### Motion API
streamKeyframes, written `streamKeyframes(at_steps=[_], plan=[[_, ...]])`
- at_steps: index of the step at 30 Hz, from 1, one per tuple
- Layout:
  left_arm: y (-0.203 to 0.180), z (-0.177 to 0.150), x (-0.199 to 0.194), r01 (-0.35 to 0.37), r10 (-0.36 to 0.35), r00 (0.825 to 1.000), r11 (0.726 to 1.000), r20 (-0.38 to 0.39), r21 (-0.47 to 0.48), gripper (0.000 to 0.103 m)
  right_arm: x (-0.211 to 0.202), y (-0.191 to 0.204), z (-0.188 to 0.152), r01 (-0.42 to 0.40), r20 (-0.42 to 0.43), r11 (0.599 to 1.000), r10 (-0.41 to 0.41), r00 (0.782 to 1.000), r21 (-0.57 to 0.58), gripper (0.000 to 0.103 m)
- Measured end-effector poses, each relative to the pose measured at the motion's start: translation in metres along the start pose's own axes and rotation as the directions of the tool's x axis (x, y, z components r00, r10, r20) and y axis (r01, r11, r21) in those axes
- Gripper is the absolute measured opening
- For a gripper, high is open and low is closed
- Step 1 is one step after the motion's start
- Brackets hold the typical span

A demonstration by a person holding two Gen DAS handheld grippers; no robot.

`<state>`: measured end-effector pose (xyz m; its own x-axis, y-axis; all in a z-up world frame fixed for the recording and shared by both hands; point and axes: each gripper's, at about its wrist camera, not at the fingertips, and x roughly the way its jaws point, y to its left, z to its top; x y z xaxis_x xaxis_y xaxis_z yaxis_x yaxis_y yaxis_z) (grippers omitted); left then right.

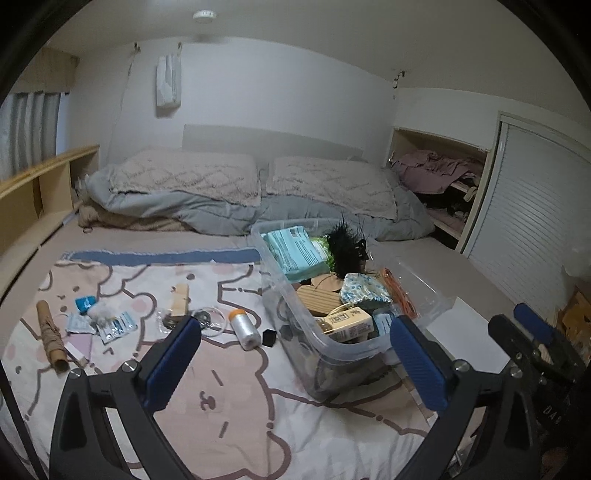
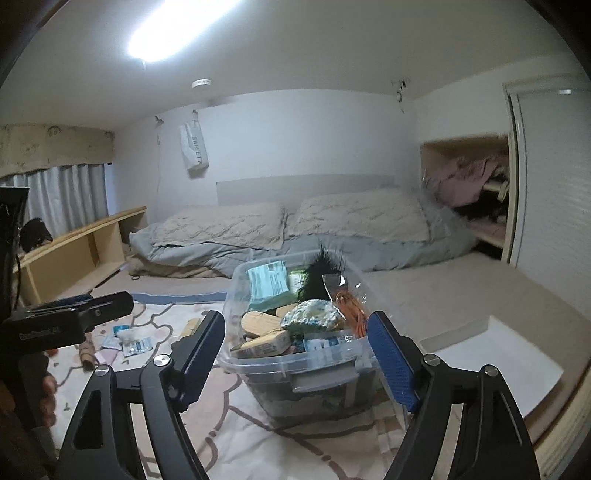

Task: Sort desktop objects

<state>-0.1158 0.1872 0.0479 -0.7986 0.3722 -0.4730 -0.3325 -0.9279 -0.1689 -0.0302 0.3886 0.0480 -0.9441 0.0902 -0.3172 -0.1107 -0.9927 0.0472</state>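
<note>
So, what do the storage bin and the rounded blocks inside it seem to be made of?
The storage bin looks like clear, glossy plastic: its contents show through the walls, and the latch is grey. The rounded blocks look like pale unfinished wood, matte, with faint grain lines, though painted plastic cannot be excluded.

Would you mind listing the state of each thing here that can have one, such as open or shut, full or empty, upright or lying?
left gripper: open, holding nothing
right gripper: open, holding nothing
clear storage bin: lidless, nearly full
white thread spool: lying on its side on the blanket
cardboard tube: lying flat on the blanket
closet sliding door: partly slid, shelves exposed
curtains: drawn
ceiling light: on
</note>
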Motion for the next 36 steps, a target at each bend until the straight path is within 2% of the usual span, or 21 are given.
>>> streamKeyframes(at_steps=[2, 7, 16, 24, 36], plan=[[0.004, -0.004, -0.008, 0.008, -0.008, 1.000, 1.000, 0.015, 0.006, 0.103, -0.007, 0.005, -0.001, 0.011, 0.012, 1.000, -0.010, 1.000, -0.016, 0.095], [0.014, -0.015, -0.025, 0.008, -0.008, 0.999, 1.000, 0.031, 0.023, 0.103, -0.026, 0.015, -0.011, 0.021, 0.018, 0.999, -0.020, 1.000, -0.031, 0.103], [0.024, -0.035, -0.059, -0.004, 0.000, 0.998, 0.998, 0.055, 0.069, 0.103, -0.051, 0.024, -0.030, 0.069, 0.010, 0.996, -0.069, 0.998, -0.048, 0.103], [0.021, -0.057, -0.080, -0.024, 0.016, 0.998, 0.991, 0.060, 0.134, 0.103, -0.071, 0.028, -0.044, 0.076, 0.016, 0.997, -0.075, 0.997, -0.032, 0.103], [0.025, -0.079, -0.098, -0.004, -0.006, 0.998, 0.989, 0.064, 0.146, 0.103, -0.090, 0.033, -0.059, 0.100, 0.015, 0.994, -0.099, 0.995, -0.046, 0.103]])
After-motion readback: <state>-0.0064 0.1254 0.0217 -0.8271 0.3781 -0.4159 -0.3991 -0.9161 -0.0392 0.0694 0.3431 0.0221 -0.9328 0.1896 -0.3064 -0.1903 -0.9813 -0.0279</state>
